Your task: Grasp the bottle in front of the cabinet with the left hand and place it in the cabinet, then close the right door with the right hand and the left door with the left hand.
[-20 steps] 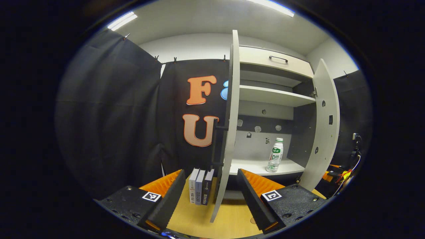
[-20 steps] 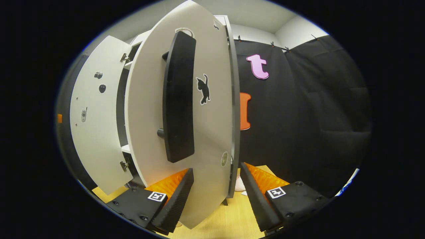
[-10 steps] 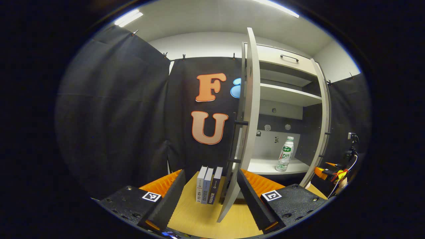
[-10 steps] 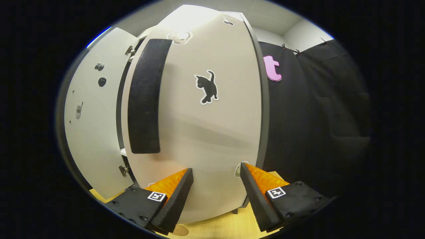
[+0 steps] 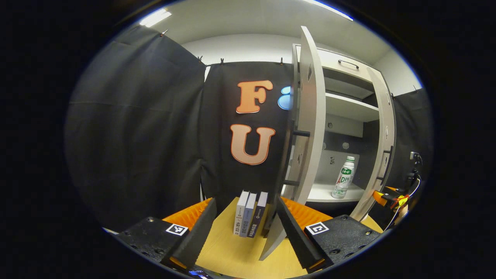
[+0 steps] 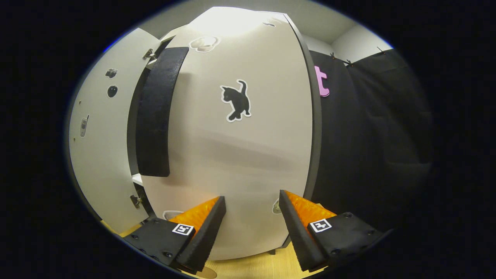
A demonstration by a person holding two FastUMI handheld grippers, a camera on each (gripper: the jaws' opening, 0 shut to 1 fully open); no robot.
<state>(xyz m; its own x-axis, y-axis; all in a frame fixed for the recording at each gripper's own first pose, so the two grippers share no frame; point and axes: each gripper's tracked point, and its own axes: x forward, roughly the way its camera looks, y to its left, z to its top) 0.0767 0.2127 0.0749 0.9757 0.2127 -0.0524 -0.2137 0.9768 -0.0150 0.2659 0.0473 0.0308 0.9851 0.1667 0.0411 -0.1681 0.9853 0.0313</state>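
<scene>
Bottle [image 5: 344, 182] stands upright, cap up, on cabinet's [image 5: 345, 108] lower shelf

The cabinet doors [image 6: 240, 155] were off-white, one bearing a black cat sticker [image 6: 235, 100] and a black handle [image 6: 155, 116]. The bottle [image 5: 344, 177] was clear with a green-and-white label; the surface [image 5: 232, 252] was pale wood.
</scene>
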